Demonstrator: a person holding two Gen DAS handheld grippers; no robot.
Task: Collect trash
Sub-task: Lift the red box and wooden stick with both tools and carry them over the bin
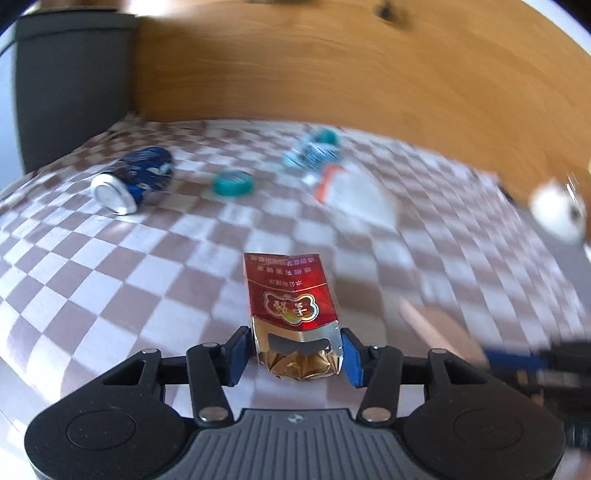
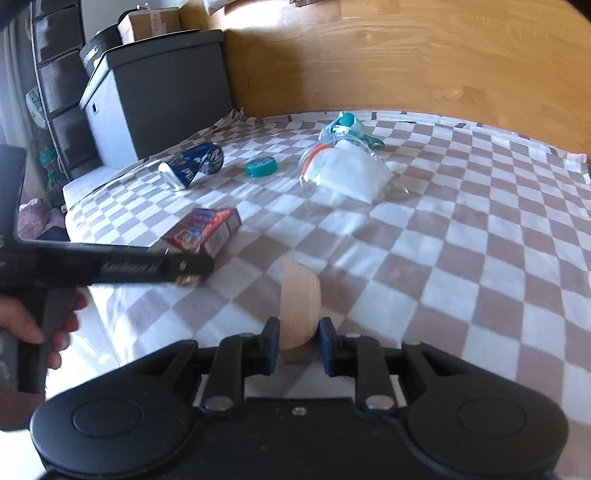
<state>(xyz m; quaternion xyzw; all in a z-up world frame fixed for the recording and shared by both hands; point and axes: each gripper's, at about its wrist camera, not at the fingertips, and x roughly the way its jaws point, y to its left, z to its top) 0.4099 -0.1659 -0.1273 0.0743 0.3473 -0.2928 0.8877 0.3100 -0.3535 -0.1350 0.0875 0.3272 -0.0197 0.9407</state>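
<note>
My left gripper [image 1: 293,354] is shut on a red and gold cigarette pack [image 1: 290,295], holding its open foil end just above the checkered cloth [image 1: 110,277]. The pack also shows in the right wrist view [image 2: 203,236]. My right gripper [image 2: 298,345] is shut on a flat piece of light wood [image 2: 298,302]. A crushed blue can [image 1: 135,179] [image 2: 195,164], a teal lid [image 1: 232,182] [image 2: 261,167], a crumpled teal wrapper [image 1: 314,149] [image 2: 347,127] and a clear plastic bag with white filling [image 1: 354,192] [image 2: 347,173] lie further back.
A dark grey bin [image 2: 162,88] [image 1: 70,81] stands at the cloth's far left corner. A wooden board [image 2: 406,55] runs along the back edge. Drawers and a cardboard box [image 2: 147,24] are behind the bin. A white round object [image 1: 557,212] is blurred at the right.
</note>
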